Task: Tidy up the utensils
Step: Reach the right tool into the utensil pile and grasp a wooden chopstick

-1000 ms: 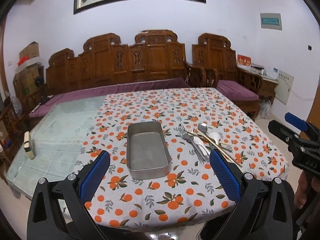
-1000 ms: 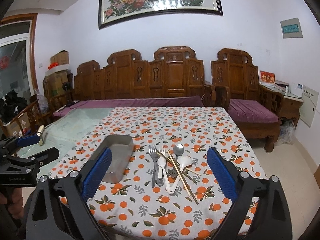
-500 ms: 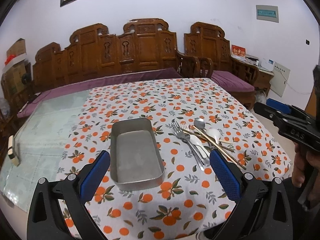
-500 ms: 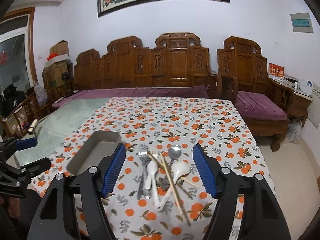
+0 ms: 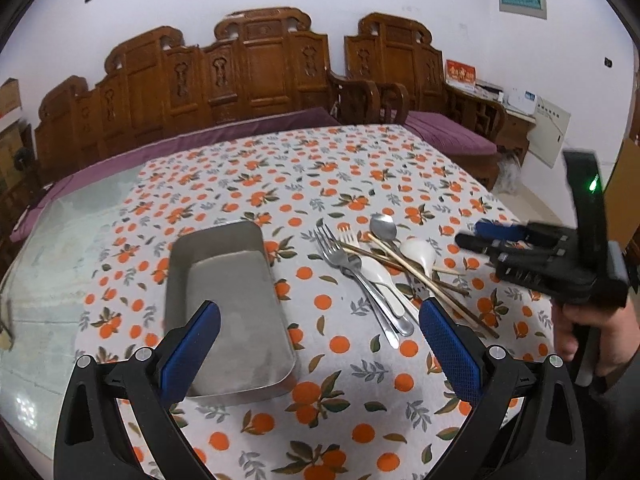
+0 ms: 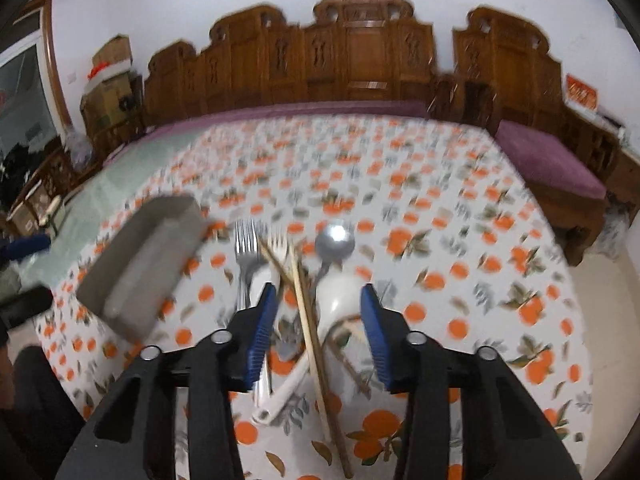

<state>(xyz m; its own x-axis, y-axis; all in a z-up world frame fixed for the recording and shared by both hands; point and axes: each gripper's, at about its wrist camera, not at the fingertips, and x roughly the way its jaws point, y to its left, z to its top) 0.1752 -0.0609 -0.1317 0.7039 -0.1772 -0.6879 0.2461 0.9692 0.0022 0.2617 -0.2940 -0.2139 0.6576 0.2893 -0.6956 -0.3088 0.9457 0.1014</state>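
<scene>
An empty metal tray (image 5: 228, 300) (image 6: 140, 264) lies on the orange-patterned tablecloth (image 5: 320, 176). Right of it is a pile of utensils: forks (image 5: 336, 248) (image 6: 246, 244), a metal spoon (image 5: 383, 226) (image 6: 334, 242), white spoons (image 5: 420, 254) (image 6: 340, 292) and chopsticks (image 5: 412, 270) (image 6: 308, 320). My left gripper (image 5: 318, 320) is open and empty, above the tray's near end. My right gripper (image 6: 319, 294) (image 5: 476, 234) hovers low over the pile with its jaws closing. The chopsticks and a white spoon show between the jaws, and the pads are not pressing on them.
A carved wooden bench (image 5: 256, 68) with purple cushions runs behind the table. Bare glass tabletop (image 5: 68, 240) lies left of the cloth. A person's hand (image 5: 592, 336) holds the right gripper at the table's right edge. The table's front edge is close below both grippers.
Both grippers have come down and forward toward the table. The right gripper's jaws have narrowed a lot and now sit over the utensil pile. Tray and utensils have not moved.
</scene>
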